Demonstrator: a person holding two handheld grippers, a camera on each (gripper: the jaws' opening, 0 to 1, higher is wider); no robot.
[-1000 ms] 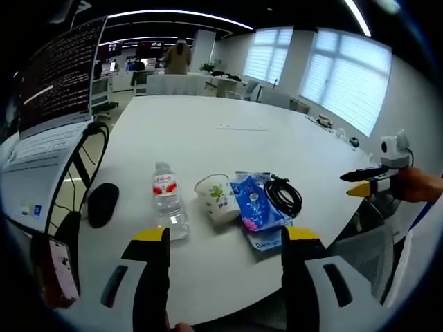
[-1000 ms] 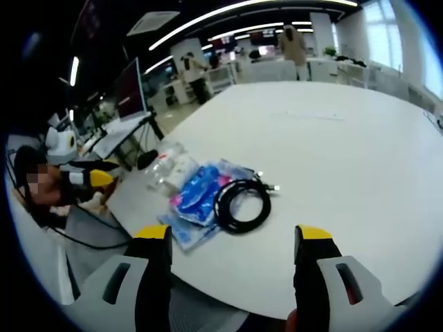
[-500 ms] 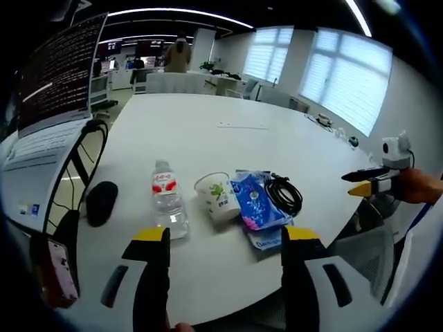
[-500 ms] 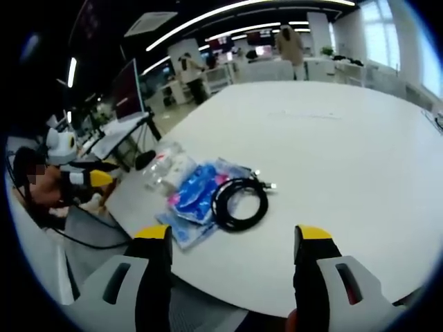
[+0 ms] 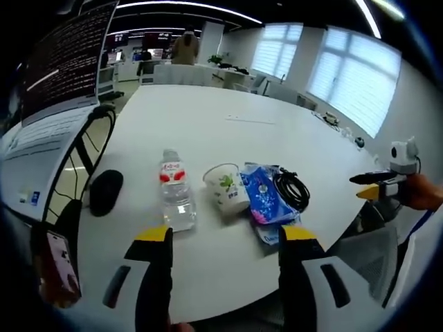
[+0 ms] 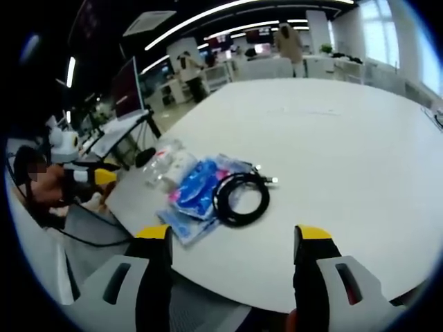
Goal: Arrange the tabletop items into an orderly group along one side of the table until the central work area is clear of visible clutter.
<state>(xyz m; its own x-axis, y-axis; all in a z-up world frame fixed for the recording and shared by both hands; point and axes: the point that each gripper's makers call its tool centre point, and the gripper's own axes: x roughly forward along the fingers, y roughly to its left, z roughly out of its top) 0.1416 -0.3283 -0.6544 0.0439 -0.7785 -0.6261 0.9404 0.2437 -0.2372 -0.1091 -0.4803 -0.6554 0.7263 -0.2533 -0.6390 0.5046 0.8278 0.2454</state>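
On the white round worktop (image 5: 228, 145), a clear plastic water bottle with a red label (image 5: 176, 197) too small to read, a white paper cup with green leaves (image 5: 228, 188), blue plastic packets (image 5: 266, 204) and a coiled black cable (image 5: 291, 189) sit at the near edge, while the left gripper (image 5: 223, 238) and right gripper (image 6: 235, 235) hang with jaws wide, holding nothing.

One bottle (image 5: 176, 196), one cup (image 5: 227, 188), one cable (image 5: 291, 189).

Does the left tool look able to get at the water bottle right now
Probably yes. The left tool is open, and the water bottle stands upright just ahead of it, with bare table between. The paper cup stands apart to one side.
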